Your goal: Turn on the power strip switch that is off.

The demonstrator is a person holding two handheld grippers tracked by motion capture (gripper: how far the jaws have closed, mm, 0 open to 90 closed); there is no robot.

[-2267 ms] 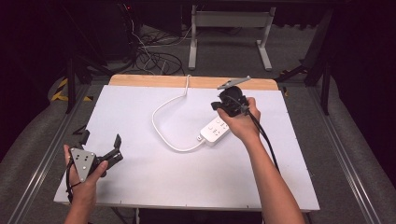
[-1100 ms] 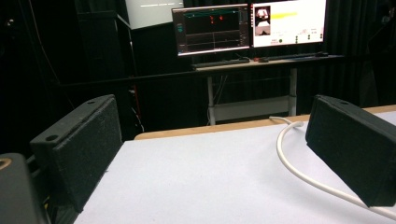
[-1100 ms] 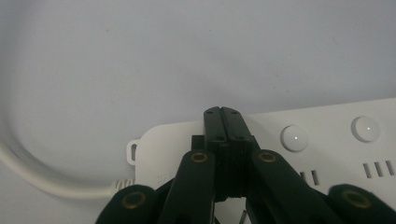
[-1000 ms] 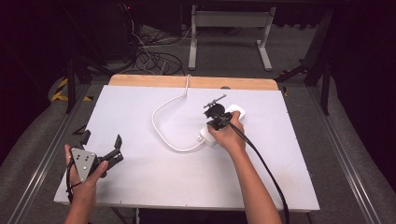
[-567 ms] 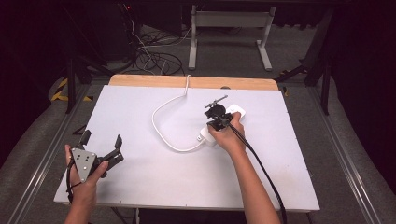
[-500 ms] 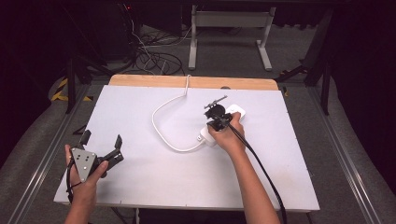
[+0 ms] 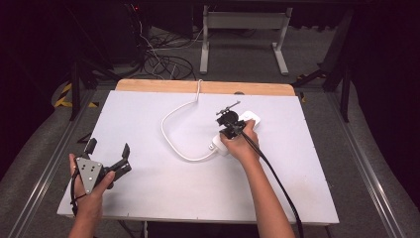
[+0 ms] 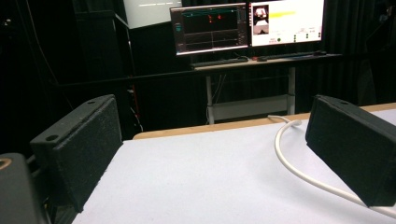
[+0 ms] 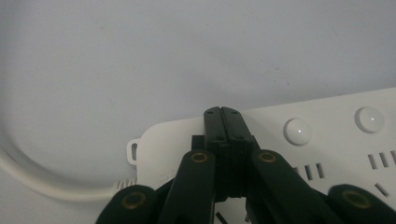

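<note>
Worktop (image 7: 163, 198): white board, bare apart from a white power strip (image 7: 250, 119) right of centre, its white cord (image 7: 171, 144) looping left and then running off over the far wooden edge.

Right hand-held gripper (image 9: 223, 122): jaws pressed flat together with nothing between them, tips down over the cord end of the power strip. In the right gripper view the tips sit just beside a round white switch button (image 9: 297, 130); whether they touch the casing cannot be told.

Left hand-held gripper (image 7: 106, 153): jaws wide, empty, held near the front-left corner, well apart from the strip.

Judged step: closed tips used as a poker on a switch. Next move likely calls for shifting onto the button and pressing straight down, lightly, so the strip does not skid.
</note>
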